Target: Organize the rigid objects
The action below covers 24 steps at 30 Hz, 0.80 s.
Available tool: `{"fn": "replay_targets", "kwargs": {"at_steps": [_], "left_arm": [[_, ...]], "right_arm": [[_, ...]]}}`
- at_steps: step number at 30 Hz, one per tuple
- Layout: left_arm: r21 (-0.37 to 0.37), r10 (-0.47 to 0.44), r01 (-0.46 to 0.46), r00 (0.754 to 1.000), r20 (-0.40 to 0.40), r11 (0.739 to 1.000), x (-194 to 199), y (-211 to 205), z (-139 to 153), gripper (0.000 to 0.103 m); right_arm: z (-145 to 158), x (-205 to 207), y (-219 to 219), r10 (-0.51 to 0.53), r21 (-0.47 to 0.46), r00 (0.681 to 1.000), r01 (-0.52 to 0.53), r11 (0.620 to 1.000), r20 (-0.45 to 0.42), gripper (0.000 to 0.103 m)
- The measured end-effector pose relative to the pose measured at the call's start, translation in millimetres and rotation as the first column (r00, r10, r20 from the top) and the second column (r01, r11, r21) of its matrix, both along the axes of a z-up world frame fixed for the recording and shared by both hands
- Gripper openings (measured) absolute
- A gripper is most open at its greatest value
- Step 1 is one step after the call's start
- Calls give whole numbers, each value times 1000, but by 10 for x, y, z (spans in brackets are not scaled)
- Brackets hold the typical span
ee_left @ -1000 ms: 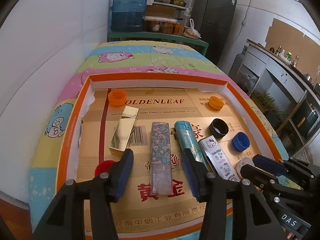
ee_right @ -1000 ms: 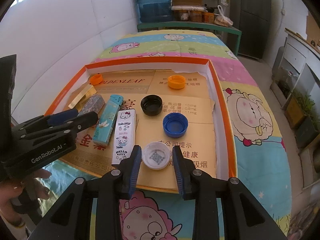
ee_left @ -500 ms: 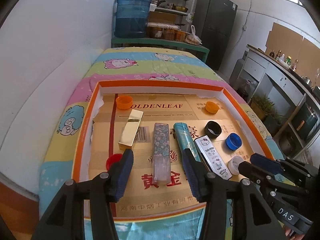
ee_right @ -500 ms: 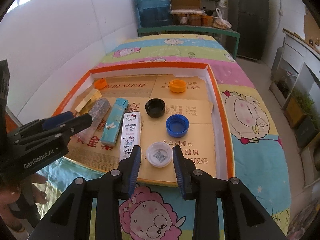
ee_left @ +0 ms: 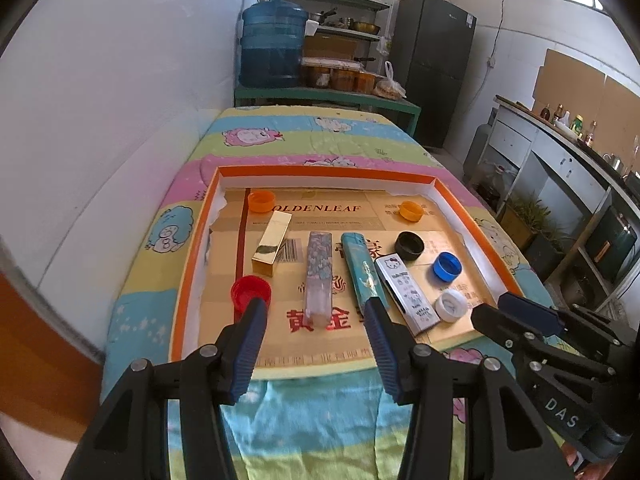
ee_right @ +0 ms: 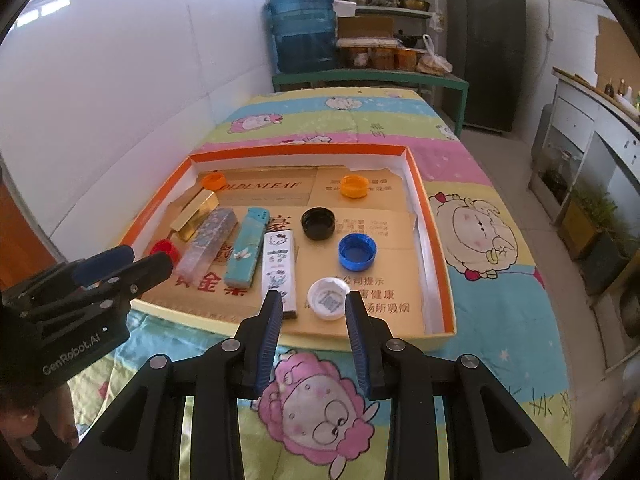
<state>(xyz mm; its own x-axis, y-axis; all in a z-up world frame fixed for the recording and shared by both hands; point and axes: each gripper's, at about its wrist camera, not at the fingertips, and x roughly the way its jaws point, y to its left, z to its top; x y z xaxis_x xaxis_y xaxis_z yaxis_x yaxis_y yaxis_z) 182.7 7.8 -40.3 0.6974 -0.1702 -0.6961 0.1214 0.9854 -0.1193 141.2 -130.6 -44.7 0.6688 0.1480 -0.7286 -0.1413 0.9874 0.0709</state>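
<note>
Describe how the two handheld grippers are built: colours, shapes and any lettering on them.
The left gripper and right gripper match: black angular plastic frames with silver rivets, each ending in two fingers lined with ribbed blue pads. White lettering reads "GenRobot.AI" on the left gripper's side and "DAS" on the right's. No cables show.

Shallow orange-rimmed tray [ee_left: 472,216] lined with cardboard. Four slim boxes lie flat side by side, left to right: gold box [ee_left: 272,249], glittery box [ee_left: 319,276], teal box [ee_left: 365,270], Hello Kitty box [ee_left: 406,292]. Loose caps, open side up: two orange caps [ee_left: 261,202] far, red cap [ee_left: 251,290] near left, black cap [ee_left: 409,245], blue cap [ee_left: 447,266], white cap [ee_left: 451,305] right.
</note>
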Motion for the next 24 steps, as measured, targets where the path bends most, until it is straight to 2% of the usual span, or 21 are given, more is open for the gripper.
{"fn": "replay_targets", "kwargs": {"at_steps": [7, 12, 24], "left_arm": [[-5, 31, -31, 999, 24, 999, -225, 43, 147, 50], [33, 47, -49, 997, 56, 998, -405, 6, 251, 50], [35, 105, -107, 992, 73, 994, -641, 48, 389, 50]], "right_arm": [[117, -186, 37, -14, -4, 999, 14, 1000, 30, 33], [220, -313, 51, -22, -3, 998, 22, 1000, 52, 33], [395, -543, 142, -20, -12, 995, 21, 1000, 94, 33]]}}
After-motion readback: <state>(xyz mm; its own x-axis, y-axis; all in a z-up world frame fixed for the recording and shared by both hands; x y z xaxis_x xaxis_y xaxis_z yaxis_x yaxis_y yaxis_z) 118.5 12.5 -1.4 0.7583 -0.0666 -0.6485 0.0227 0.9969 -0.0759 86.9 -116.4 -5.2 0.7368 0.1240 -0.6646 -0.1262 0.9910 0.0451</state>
